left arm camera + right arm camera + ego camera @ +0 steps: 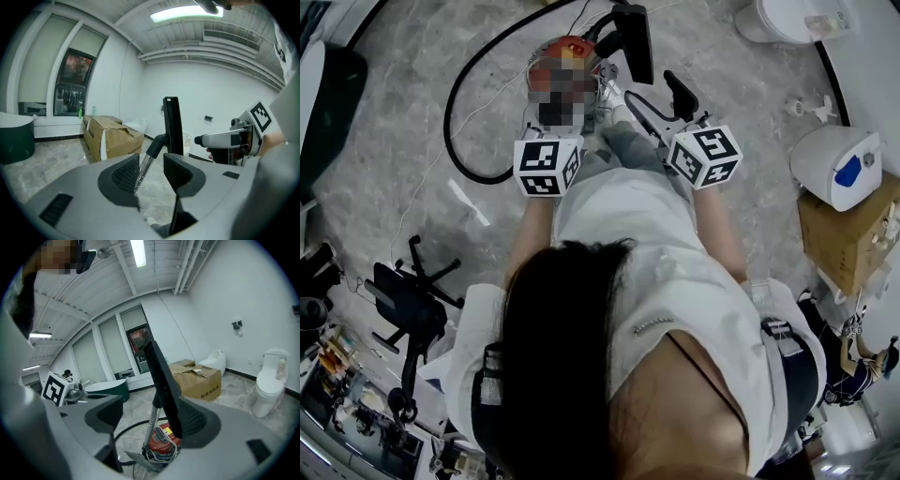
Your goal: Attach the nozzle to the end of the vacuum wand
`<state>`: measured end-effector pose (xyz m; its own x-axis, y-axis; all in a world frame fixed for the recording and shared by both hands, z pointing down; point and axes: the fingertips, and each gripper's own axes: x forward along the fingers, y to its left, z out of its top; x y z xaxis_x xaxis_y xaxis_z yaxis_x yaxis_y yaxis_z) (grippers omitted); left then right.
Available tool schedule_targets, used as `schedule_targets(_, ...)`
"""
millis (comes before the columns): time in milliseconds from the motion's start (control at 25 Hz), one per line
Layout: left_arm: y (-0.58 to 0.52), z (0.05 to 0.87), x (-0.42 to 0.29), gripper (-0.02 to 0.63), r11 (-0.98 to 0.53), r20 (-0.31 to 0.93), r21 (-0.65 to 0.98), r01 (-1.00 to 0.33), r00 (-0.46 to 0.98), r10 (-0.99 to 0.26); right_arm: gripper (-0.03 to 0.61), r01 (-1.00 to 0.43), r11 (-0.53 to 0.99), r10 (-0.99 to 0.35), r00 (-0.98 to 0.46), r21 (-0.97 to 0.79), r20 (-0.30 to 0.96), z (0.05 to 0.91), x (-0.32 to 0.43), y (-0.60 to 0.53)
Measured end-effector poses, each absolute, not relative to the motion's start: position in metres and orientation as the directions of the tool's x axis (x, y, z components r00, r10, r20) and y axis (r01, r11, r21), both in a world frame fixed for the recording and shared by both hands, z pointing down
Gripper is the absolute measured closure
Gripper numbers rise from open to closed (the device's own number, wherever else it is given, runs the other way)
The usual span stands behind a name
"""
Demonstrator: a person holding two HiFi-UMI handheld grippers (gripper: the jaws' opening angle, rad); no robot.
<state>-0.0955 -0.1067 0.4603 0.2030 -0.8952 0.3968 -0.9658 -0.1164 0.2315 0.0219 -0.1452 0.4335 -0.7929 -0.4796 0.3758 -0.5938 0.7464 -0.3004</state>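
The black flat nozzle [635, 42] sits on a black elbow [157, 144] at the top of the metal wand [142, 169]. The wand rises from beside the red vacuum canister [161, 437]. My left gripper [152, 174] has the wand between its jaws, close to the left pad [125, 174], with a gap to the right pad; the jaws are open. My right gripper [150, 420] stands wide open. In the right gripper view the nozzle [161, 380] crosses in front of its right finger [199, 420]. In the head view the right gripper [663, 105] is short of the nozzle.
A black hose [455, 112] loops on the marble floor left of the canister [567, 58]. A cardboard box [848, 225] and a white and blue appliance [839, 164] stand at the right. A toilet [268, 380] and a dark green tub [110, 390] are farther off.
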Motion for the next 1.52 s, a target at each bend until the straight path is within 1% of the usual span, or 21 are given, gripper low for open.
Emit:
schedule_targets(280,-0.096,0.461,-0.097,0.472,-0.099,0.401,0.235,-0.967,0.19,-0.896,0.203,-0.604,0.739,-0.485,-0.784,-0.297,0.387,0.436,0.016,-0.134)
schedule_targets(320,-0.095,0.461,-0.097,0.476,-0.098,0.405,0.228,-0.969,0.186,-0.895,0.233,-0.613,0.735,-0.496,-0.777,-0.29,0.387,0.435,0.016,-0.133)
schedule_targets(400,-0.093,0.463,-0.096,0.476,-0.094,0.413,0.218,-0.971,0.179,-0.893,0.368,-0.634,0.725,-0.521,-0.761,-0.271,0.386,0.434,0.016,-0.133)
schedule_targets(480,-0.09,0.463,-0.093,0.476,-0.088,0.415,0.227,-0.97,0.178,-0.892,0.377,-0.636,0.725,-0.524,-0.759,-0.265,0.387,0.434,0.015,-0.13)
schedule_targets(600,-0.089,0.459,-0.088,0.476,-0.093,0.41,0.234,-0.968,0.185,-0.893,0.422,-0.641,0.726,-0.527,-0.751,-0.248,0.397,0.434,0.013,-0.127)
schedule_targets(720,-0.091,0.455,-0.085,0.483,-0.098,0.401,0.222,-0.97,0.183,-0.898,0.501,-0.662,0.712,-0.544,-0.731,-0.235,0.412,0.437,0.011,-0.128)
schedule_targets(800,-0.092,0.453,-0.084,0.493,-0.099,0.396,0.224,-0.969,0.184,-0.899,0.528,-0.675,0.703,-0.551,-0.717,-0.227,0.427,0.44,0.01,-0.129)
schedule_targets(880,-0.091,0.452,-0.084,0.509,-0.098,0.394,0.22,-0.971,0.18,-0.902,0.54,-0.682,0.698,-0.551,-0.707,-0.22,0.444,0.444,0.008,-0.128)
schedule_targets(920,-0.091,0.451,-0.084,0.528,-0.091,0.392,0.214,-0.973,0.171,-0.904,0.545,-0.683,0.696,-0.548,-0.705,-0.221,0.45,0.446,0.006,-0.128)
schedule_targets(1000,-0.09,0.449,-0.087,0.591,-0.069,0.387,0.212,-0.975,0.149,-0.91,0.554,-0.686,0.695,-0.546,-0.7,-0.218,0.46,0.448,0.004,-0.127)
schedule_targets(1160,-0.09,0.446,-0.088,0.611,-0.066,0.384,0.228,-0.971,0.152,-0.911,0.563,-0.686,0.702,-0.554,-0.694,-0.19,0.459,0.446,-0.001,-0.124)
schedule_targets(1520,-0.091,0.441,-0.084,0.612,-0.1,0.37,0.229,-0.968,0.182,-0.911,0.563,-0.664,0.731,-0.527,-0.697,-0.16,0.485,0.45,-0.018,-0.121)
